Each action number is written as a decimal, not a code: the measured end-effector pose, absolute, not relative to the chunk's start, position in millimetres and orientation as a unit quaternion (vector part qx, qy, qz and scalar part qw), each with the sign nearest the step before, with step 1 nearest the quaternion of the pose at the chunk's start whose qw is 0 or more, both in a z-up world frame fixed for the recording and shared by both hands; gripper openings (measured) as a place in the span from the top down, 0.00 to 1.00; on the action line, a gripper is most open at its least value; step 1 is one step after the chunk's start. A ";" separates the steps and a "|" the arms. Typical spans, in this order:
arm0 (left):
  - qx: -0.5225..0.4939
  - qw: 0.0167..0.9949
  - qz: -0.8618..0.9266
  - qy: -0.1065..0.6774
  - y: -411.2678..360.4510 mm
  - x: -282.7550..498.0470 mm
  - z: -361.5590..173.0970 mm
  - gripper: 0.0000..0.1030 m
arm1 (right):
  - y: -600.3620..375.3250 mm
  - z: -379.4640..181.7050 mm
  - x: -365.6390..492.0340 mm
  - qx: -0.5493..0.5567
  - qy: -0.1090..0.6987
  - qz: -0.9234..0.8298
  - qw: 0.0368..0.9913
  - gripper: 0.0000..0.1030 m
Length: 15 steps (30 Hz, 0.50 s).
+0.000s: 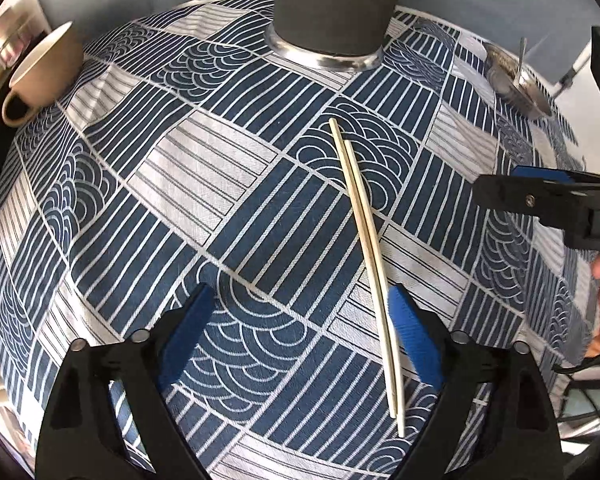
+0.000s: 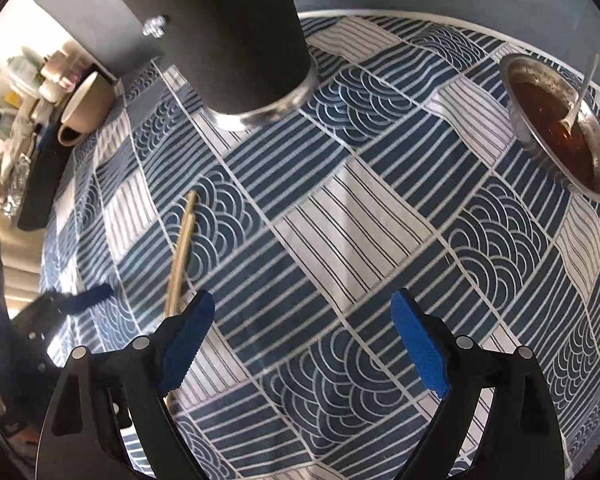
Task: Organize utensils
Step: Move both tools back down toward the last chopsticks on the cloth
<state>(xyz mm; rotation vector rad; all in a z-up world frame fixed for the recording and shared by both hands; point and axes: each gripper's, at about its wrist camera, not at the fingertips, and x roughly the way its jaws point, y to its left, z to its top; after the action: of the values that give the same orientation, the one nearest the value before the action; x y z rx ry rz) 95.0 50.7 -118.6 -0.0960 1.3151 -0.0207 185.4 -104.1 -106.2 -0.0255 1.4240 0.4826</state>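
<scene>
Chopsticks: two slender cream-white chopsticks (image 1: 366, 240) lie side by side and touching along their length on the blue-and-white patterned tablecloth (image 1: 204, 208), running from the middle of the cloth toward the near edge of the left wrist view. One dark cylindrical container with a bright metal base rim (image 1: 332, 12) stands upright at the far side of the cloth. One beige ceramic mug (image 1: 46, 68) sits at the far left, near the cloth's edge. One round metal bowl holding dark reddish-brown liquid (image 2: 560, 128) sits at the far right, with one metal spoon (image 2: 580, 92) leaning in it. Two grippers are present. The left gripper (image 1: 300, 336) has its blue-padded fingers (image 1: 414, 340) spread wide apart and holds nothing; the near ends of the chopsticks lie just inside its right finger, and contact between finger and chopsticks cannot be confirmed. The right gripper (image 2: 304, 344) also has its fingers (image 2: 188, 344) spread wide and grips nothing; it hovers over bare cloth between the chopsticks and the bowl. In the right wrist view the chopsticks (image 2: 182, 252) appear as a tan, blurred stick whose near end passes behind the right gripper's left finger. The right gripper's dark body enters the left wrist view from the right edge, well apart from the chopsticks.
</scene>
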 end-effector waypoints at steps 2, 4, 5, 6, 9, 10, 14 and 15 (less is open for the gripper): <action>-0.016 0.790 -0.001 0.612 45.1 99.2 -123.0 0.04 | -106.1 -108.6 185.4 -0.002 0.650 0.224 0.726 0.17; -0.012 0.791 -0.002 0.611 43.5 102.1 -126.6 0.04 | -107.5 -110.7 185.2 -0.004 0.648 0.214 0.731 0.17; -0.006 0.793 -0.002 0.610 41.9 102.7 -127.6 0.05 | -107.3 -112.6 184.8 -0.008 0.649 0.209 0.731 0.17; -0.001 0.793 0.004 0.609 41.7 102.2 -129.0 0.05 | -106.5 -114.7 184.3 -0.012 0.653 0.210 0.727 0.17; -0.004 0.799 0.003 0.602 45.1 97.9 -130.1 0.05 | -101.1 -115.7 185.4 -0.022 0.653 0.224 0.723 0.17; 0.000 0.798 -0.004 0.603 46.7 96.8 -130.4 0.05 | -99.8 -115.2 185.7 -0.025 0.649 0.222 0.727 0.17; -0.001 0.792 0.008 0.611 55.5 92.7 -129.6 0.06 | -93.1 -118.7 187.5 -0.030 0.653 0.218 0.724 0.17; -0.012 0.786 0.010 0.618 58.7 92.6 -131.3 0.06 | -90.6 -119.6 187.6 -0.027 0.656 0.219 0.722 0.17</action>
<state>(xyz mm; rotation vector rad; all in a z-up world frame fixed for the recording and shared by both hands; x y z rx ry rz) 92.6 58.7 -131.3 -0.0264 1.3331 0.0216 187.6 -90.6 -119.6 -0.0600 1.4488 0.4827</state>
